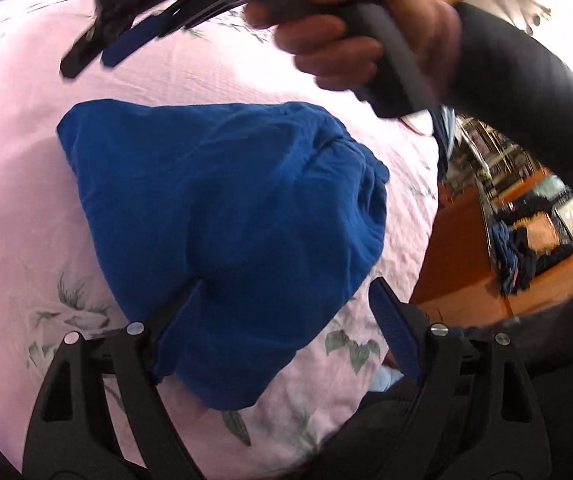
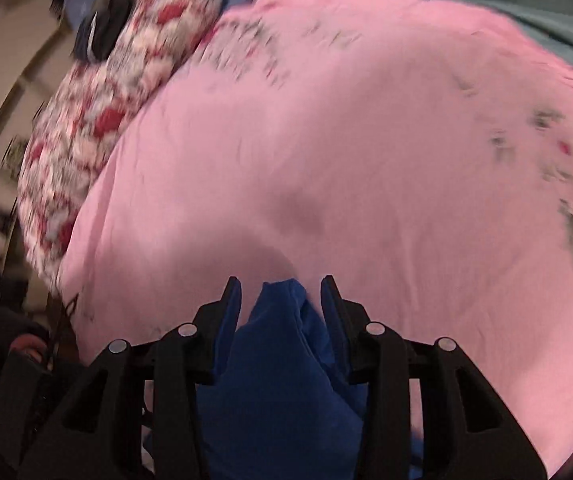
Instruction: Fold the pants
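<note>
1. Black left gripper (image 1: 286, 300) is nearest the left wrist camera, its blue-padded jaws spread wide over the folded blue fabric pants (image 1: 226, 216), near the pink floral bedsheet's (image 1: 206, 76) right edge.
2. Black right gripper (image 2: 281, 292) is parted, blue cloth between its jaws; contact unclear.
3. Right hand (image 1: 366, 36) is blurred.
4. Red-and-white patterned blanket (image 2: 98, 120) is smeared, partly cut off.

**Both grippers spread apart**

The left gripper (image 1: 286, 292) has its jaws spread wide. The right gripper (image 2: 281, 292) has its jaws parted, gripping nothing; the right hand (image 1: 366, 36) wraps its handle, dark sleeve behind.
</note>
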Motion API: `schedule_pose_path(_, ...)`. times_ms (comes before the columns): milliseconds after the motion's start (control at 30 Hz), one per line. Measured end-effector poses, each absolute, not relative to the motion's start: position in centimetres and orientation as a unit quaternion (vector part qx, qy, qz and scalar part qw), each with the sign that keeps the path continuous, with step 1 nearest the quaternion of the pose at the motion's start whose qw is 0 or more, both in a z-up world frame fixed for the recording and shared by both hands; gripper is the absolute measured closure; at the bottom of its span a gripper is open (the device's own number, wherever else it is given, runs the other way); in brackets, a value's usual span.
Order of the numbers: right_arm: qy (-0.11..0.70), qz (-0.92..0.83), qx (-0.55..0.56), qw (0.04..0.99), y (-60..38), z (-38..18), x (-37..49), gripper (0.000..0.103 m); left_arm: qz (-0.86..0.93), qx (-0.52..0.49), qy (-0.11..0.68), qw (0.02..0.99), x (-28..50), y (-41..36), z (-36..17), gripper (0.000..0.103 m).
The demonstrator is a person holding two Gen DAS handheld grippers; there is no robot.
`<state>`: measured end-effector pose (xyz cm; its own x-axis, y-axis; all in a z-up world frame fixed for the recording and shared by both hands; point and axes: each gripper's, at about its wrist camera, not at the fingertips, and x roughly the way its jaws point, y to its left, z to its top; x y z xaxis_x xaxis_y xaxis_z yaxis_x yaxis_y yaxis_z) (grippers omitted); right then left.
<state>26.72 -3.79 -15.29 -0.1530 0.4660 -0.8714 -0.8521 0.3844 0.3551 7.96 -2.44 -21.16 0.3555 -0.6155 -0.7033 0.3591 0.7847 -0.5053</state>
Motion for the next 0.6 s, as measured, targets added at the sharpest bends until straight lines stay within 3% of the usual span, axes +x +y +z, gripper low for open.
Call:
schedule_pose_path(233, 0.567, 0.576, -0.280, 0.518, -1.3, -19.1, 25.7, 0.063, -0.226, -0.177, 0.475, 0.832, 7.4, -2.7, -21.0, 0.018)
schedule_pose_path(367, 0.545, 0.606, -0.309, 0.490, -1.1, -19.1, 25.2, 0.092, -0.178, -0.192, 0.467, 0.845, 6.9, -3.4, -21.0, 0.017)
schedule_pose_path(600, 0.556, 0.613, -0.234, 0.511, -1.7, -21.2, 27.4, 0.094, -0.118, -0.182, 0.462, 0.860, 6.2, -4.4, -22.1, 0.017)
